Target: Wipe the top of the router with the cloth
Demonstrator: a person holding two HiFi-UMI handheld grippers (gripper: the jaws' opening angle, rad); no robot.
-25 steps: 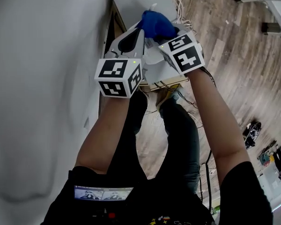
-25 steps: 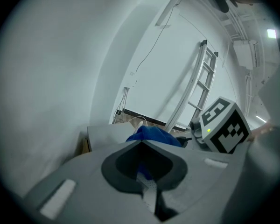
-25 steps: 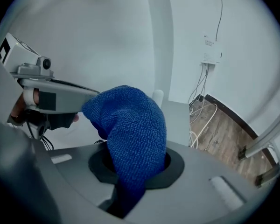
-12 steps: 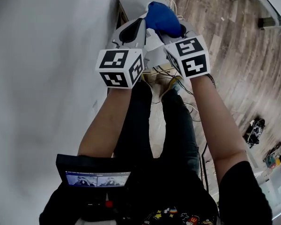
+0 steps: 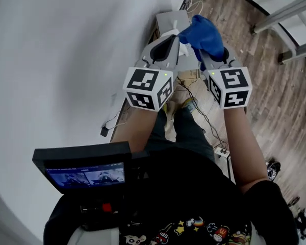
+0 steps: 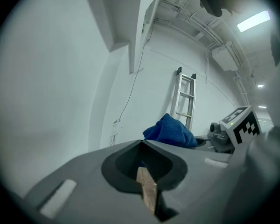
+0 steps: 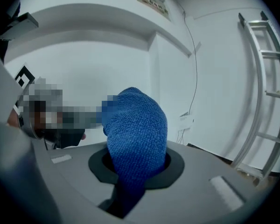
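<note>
My right gripper (image 5: 203, 49) is shut on a bunched blue cloth (image 5: 203, 33), which fills the gap between its jaws (image 7: 136, 139) and bulges above them. Close on its left, my left gripper (image 5: 171, 39) is shut with nothing between its jaws (image 6: 141, 143); from there the cloth (image 6: 170, 130) shows just to the right. Both are held up in the air, side by side. Beyond them by the wall, low down, is a white flat-topped unit (image 5: 168, 20), perhaps the router; neither gripper touches it.
A white wall (image 5: 66, 60) runs along the left. A metal ladder (image 7: 266, 78) leans at the right. Cables (image 5: 200, 108) and a power strip (image 5: 222, 150) lie on the wooden floor (image 5: 275, 101). A small monitor (image 5: 84, 173) hangs at the person's chest.
Both grippers have risen off the white unit and now hang in the air, the right one keeping the cloth. The white unit looks smaller and further off.
</note>
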